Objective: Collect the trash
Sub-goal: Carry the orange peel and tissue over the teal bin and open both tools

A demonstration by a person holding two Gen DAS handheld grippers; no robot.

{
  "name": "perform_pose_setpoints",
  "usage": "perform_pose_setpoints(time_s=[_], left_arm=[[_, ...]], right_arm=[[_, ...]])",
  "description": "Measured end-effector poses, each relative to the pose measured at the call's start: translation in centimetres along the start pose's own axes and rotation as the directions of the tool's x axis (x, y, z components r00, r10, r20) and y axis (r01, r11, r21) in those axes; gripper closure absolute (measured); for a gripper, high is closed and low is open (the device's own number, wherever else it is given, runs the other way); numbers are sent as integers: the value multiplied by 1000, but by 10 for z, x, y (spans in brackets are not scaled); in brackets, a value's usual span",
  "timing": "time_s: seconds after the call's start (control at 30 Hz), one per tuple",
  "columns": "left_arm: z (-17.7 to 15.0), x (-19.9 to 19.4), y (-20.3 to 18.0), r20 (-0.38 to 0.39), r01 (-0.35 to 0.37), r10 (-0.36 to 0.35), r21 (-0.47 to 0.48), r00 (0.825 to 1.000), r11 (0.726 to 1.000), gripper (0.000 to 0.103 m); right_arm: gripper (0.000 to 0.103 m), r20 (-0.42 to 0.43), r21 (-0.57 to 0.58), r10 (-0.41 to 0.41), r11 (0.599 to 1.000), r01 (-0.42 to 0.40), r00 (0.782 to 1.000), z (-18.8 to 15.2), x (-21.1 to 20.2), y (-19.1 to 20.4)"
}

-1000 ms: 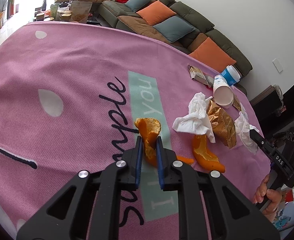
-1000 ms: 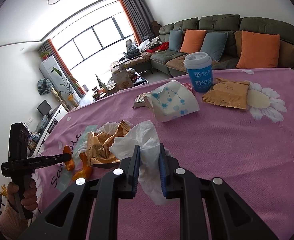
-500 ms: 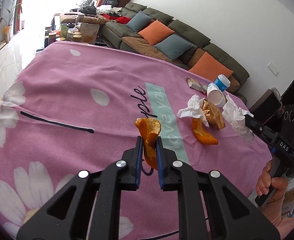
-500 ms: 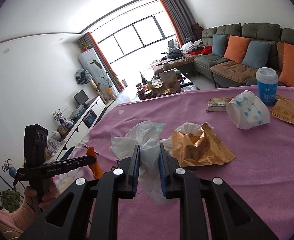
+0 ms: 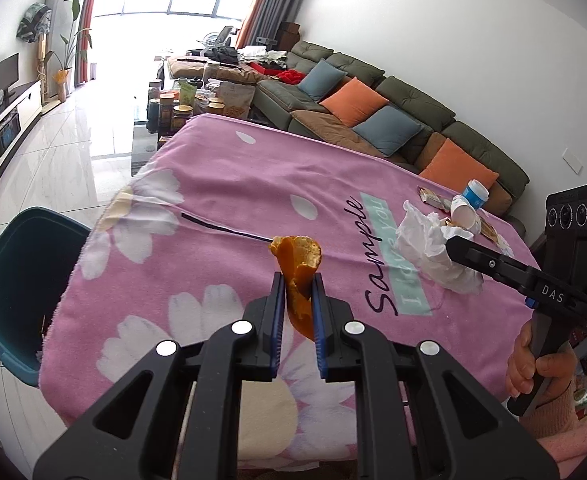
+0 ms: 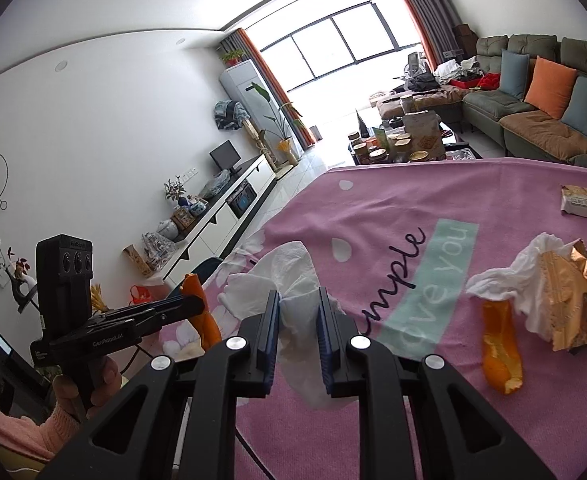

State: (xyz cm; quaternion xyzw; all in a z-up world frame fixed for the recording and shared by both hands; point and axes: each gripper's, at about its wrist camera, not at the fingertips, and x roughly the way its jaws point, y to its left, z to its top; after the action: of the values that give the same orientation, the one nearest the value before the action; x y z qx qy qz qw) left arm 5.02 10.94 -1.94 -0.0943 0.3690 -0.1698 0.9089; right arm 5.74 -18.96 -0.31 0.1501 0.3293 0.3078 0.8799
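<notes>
My left gripper (image 5: pixel 297 280) is shut on a curled orange peel (image 5: pixel 298 258), held up above the pink tablecloth (image 5: pixel 221 184). My right gripper (image 6: pixel 298 300) is shut on a crumpled white tissue (image 6: pixel 283 276), also lifted off the cloth; the same tissue (image 5: pixel 429 248) shows in the left wrist view at the right. A dark teal bin (image 5: pixel 17 276) stands on the floor off the table's left edge. On the cloth lie a second orange peel (image 6: pixel 499 356), another white tissue (image 6: pixel 509 280) and a gold foil wrapper (image 6: pixel 573 304).
A tipped paper cup (image 5: pixel 465 212), a blue cup (image 5: pixel 476 192) and snack wrappers (image 6: pixel 581 200) lie at the table's far right. A sofa (image 5: pixel 413 120) with cushions runs behind. A cluttered coffee table (image 5: pixel 197 100) stands beyond the table's far edge.
Both grippers have swung left across the table with their loads, away from the trash pile. The teal bin has come into the left wrist view.
</notes>
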Motion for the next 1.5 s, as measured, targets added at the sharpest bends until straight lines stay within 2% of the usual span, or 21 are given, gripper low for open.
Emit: perform_pose_setpoints(time_s=[0.3, 0.57, 0.77, 1.13, 1.3, 1.5], left_arm=[[-3, -43, 51, 64, -135, 140, -75, 988, 988, 89], [-5, -77, 106, 82, -261, 277, -168, 957, 951, 89], [-7, -94, 138, 81, -324, 348, -213, 934, 922, 89], [-9, -112, 174, 74, -400, 430, -256, 900, 880, 89], [-10, -112, 190, 56, -423, 453, -268, 890, 866, 89], [-9, -100, 204, 33, -431, 458, -282, 889, 857, 89]], right_arm=[[87, -75, -74, 100, 992, -105, 992, 11, 48, 48], [86, -140, -125, 175, 973, -193, 974, 19, 87, 86], [86, -190, -163, 212, 956, -244, 959, 25, 117, 113], [86, -261, -205, 245, 931, -302, 934, 39, 171, 156], [86, -293, -202, 249, 927, -314, 923, 40, 196, 169], [86, -325, -199, 242, 927, -317, 914, 38, 221, 181]])
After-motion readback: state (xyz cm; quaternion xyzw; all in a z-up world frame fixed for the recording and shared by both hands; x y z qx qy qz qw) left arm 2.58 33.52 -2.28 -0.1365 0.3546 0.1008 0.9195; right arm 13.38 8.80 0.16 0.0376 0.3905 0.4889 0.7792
